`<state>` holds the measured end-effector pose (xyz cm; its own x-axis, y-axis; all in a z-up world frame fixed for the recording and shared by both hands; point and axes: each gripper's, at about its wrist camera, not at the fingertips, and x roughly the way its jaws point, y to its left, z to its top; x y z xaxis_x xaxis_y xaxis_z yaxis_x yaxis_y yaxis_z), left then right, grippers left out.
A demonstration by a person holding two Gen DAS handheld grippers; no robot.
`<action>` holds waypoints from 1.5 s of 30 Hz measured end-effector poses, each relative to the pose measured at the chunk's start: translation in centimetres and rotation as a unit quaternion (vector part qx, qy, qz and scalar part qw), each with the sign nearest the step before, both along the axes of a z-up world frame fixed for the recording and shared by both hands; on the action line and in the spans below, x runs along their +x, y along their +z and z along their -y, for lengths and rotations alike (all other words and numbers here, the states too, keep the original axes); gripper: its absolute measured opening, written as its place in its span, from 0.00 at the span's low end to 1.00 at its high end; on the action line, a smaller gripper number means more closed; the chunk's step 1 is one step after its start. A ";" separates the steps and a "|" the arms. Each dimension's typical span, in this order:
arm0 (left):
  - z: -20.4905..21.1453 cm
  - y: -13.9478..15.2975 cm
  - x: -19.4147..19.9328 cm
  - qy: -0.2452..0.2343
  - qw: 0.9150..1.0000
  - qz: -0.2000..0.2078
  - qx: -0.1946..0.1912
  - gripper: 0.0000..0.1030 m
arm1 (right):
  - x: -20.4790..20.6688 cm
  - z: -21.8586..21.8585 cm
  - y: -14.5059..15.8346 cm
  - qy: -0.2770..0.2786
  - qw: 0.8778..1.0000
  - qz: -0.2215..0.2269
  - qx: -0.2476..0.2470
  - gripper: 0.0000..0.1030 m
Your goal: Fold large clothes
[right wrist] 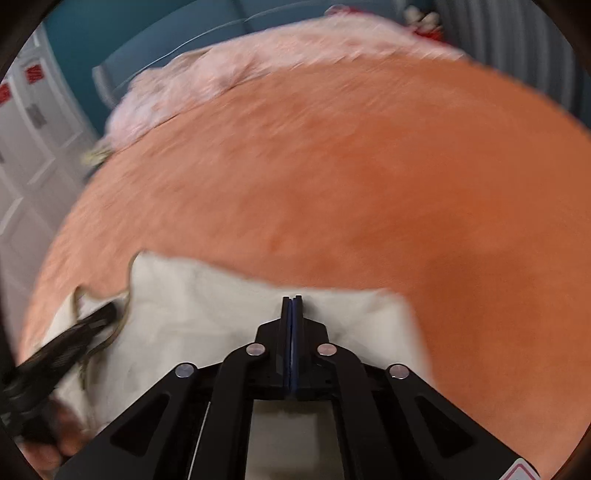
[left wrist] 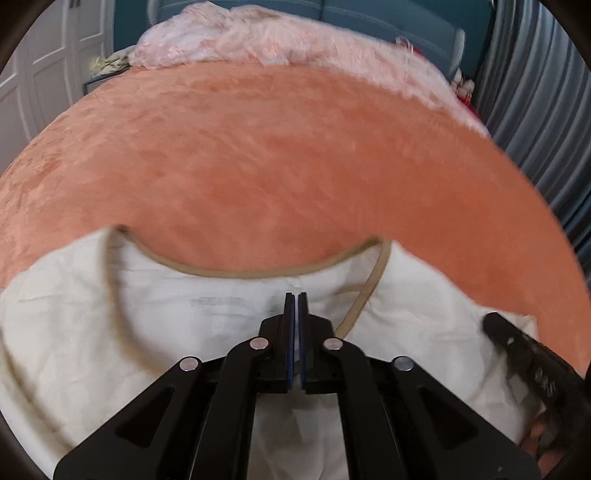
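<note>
A plush orange blanket (left wrist: 295, 155) covers the bed, with the cream garment (left wrist: 110, 332) lying wrinkled at its near edge. A fuzzy pink throw (left wrist: 258, 40) sits far off. The left gripper (left wrist: 295, 295) is pressed closed over the fabric below the tan-trimmed neckline (left wrist: 236, 272) — seen clearly only in its view. The right gripper (right wrist: 291, 297) is also closed; whether either pinches cloth is unclear.

Orange plush bedspread (left wrist: 295, 166) fills the middle of both views. Pale pink fluffy blanket (left wrist: 266, 40) lies bunched along its far edge, top centre. Teal padded headboard (left wrist: 388, 18) behind it. White panelled wardrobe doors (left wrist: 48, 62) at upper left, red stickers (right wrist: 35, 74) on them in the right wrist view. Grey pleated curtain (left wrist: 535, 92) at upper right. Even, soft light.
</note>
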<state>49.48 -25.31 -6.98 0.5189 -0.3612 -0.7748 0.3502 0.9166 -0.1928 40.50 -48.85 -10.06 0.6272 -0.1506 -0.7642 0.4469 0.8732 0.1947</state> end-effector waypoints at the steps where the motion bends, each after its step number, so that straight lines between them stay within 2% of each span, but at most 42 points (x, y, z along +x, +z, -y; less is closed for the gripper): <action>1: -1.3 1.0 -0.2 -0.003 1.000 0.003 -0.003 0.03 | -0.5 -0.2 1.1 0.003 1.000 0.009 -0.009 0.11; 4: -4.5 2.7 -0.2 -0.026 0.999 -0.003 0.020 0.03 | -1.0 -2.4 5.5 0.055 0.998 0.019 0.007 0.11; 6: -5.8 2.8 0.2 -0.035 0.998 -0.015 0.043 0.03 | -0.4 -4.8 7.3 0.094 0.995 0.021 0.019 0.12; 7: -6.6 2.7 0.3 -0.037 0.998 -0.018 0.055 0.03 | 0.2 -6.3 7.6 0.118 0.992 0.019 0.030 0.16; 8: -7.0 2.4 0.4 -0.041 0.997 -0.023 0.069 0.04 | 0.7 -7.4 7.6 0.137 0.990 0.012 0.040 0.20; 9: -7.3 2.0 0.5 -0.044 0.996 -0.029 0.077 0.06 | 1.9 -9.4 6.9 0.168 0.984 -0.003 0.057 0.31; 10: -7.6 1.5 0.6 -0.046 0.995 -0.036 0.080 0.14 | 2.6 -10.9 6.1 0.184 0.981 -0.011 0.063 0.33; 12: -8.1 0.7 0.6 -0.038 0.996 -0.043 0.071 0.18 | 4.0 -13.8 3.7 0.201 0.978 -0.041 0.048 0.33; 13: -8.2 0.5 0.5 -0.037 0.996 -0.041 0.069 0.18 | 4.4 -14.5 2.7 0.204 0.977 -0.052 0.044 0.28; 14: -8.0 0.0 0.4 -0.039 0.996 -0.035 0.074 0.18 | 4.9 -15.2 1.3 0.206 0.976 -0.063 0.043 0.23; 15: -7.9 -0.4 0.3 -0.040 0.996 -0.031 0.079 0.18 | 5.3 -15.8 0.2 0.208 0.974 -0.073 0.044 0.08; 16: -7.9 -0.6 0.4 -0.039 0.996 -0.026 0.080 0.18 | 5.6 -16.4 -1.2 0.207 0.974 -0.082 0.034 0.00; 18: -8.1 -1.4 0.5 -0.030 0.997 -0.017 0.075 0.16 | 5.8 -16.7 -2.1 0.203 0.976 -0.074 0.021 0.00; 23: -8.3 -2.2 1.5 -0.016 0.997 -0.008 0.068 0.08 | 6.4 -16.2 -2.8 0.177 0.982 -0.056 0.025 0.00; 27: -7.9 -2.6 2.0 -0.011 0.997 0.004 0.081 0.08 | 6.3 -15.3 -3.3 0.166 0.985 -0.043 0.021 0.00; 34: -8.7 -3.1 2.6 0.002 0.998 0.009 0.056 0.06 | 6.6 -14.0 -3.6 0.135 0.990 -0.018 0.025 0.00; 45: -7.9 -3.6 1.9 0.008 0.996 0.045 0.077 0.06 | 7.0 -15.4 -3.9 0.134 0.990 -0.019 -0.032 0.00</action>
